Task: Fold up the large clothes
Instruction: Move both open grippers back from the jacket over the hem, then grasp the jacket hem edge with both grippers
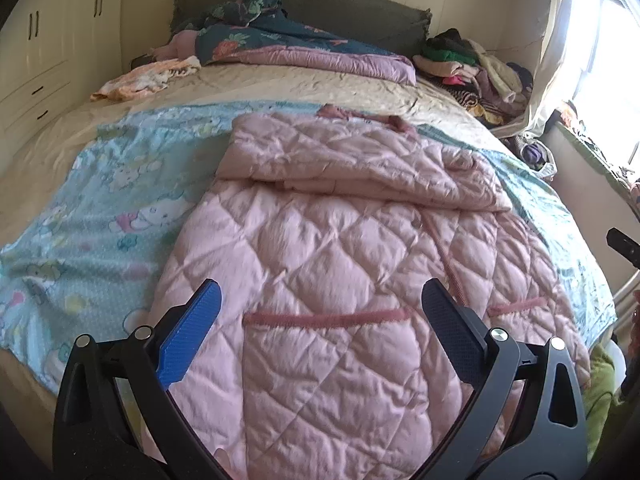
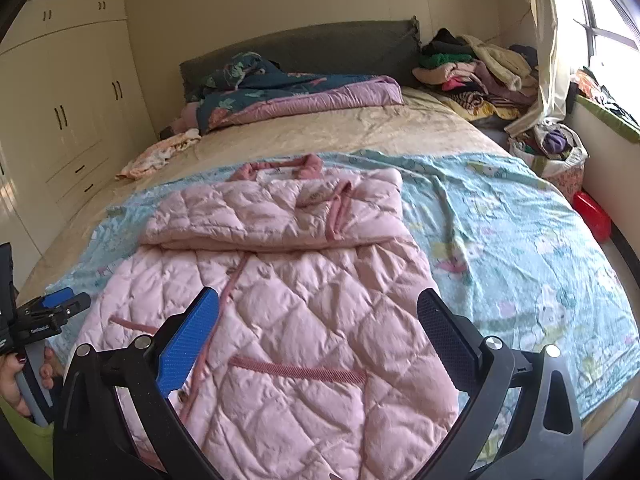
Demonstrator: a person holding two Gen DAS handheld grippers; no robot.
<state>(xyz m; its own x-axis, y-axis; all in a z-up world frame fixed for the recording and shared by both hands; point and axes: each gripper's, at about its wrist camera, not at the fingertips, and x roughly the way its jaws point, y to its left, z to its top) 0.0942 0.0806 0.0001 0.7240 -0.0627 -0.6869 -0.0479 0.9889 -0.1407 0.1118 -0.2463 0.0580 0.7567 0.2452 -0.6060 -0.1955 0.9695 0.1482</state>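
Pink quilted coat (image 1: 320, 248) lies on blue cartoon sheet (image 1: 100, 208) on bed (image 1: 320, 84), sleeves folded across chest. Left gripper (image 1: 320, 320) and right gripper (image 2: 320, 324) hover above hem, jaws spread, grasping nothing. Clothes-stuffed bag (image 2: 554, 148) at 2 o'clock.

Ahead of my grippers, the quilted coat (image 1: 328, 240) is pale pink, diamond-stitched, with darker pink trim. Beneath it, the sheet (image 2: 520, 240) is light blue with cartoon prints.
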